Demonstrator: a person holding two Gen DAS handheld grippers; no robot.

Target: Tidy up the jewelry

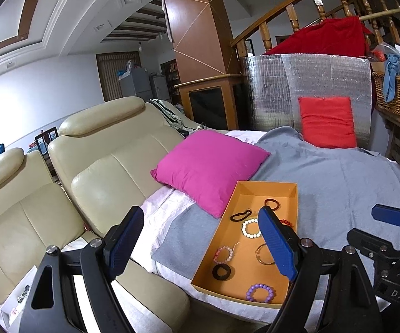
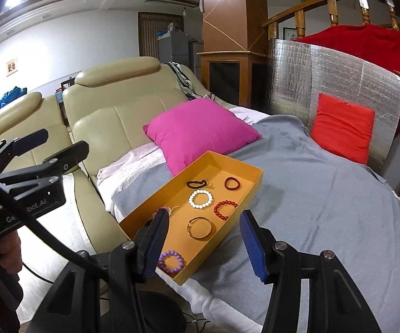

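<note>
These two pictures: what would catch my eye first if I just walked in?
Probably the bright pink cushion leaning against the cream sofa, and just in front of it the orange tray on the grey blanket, with bracelets and hair ties spread inside. Near the camera, both blue-padded grippers, left gripper and right gripper, hang open and empty.

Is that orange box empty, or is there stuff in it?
Not empty. The orange box is lidless, with bracelets and rings lying on its floor, including a white bead bracelet.
</note>
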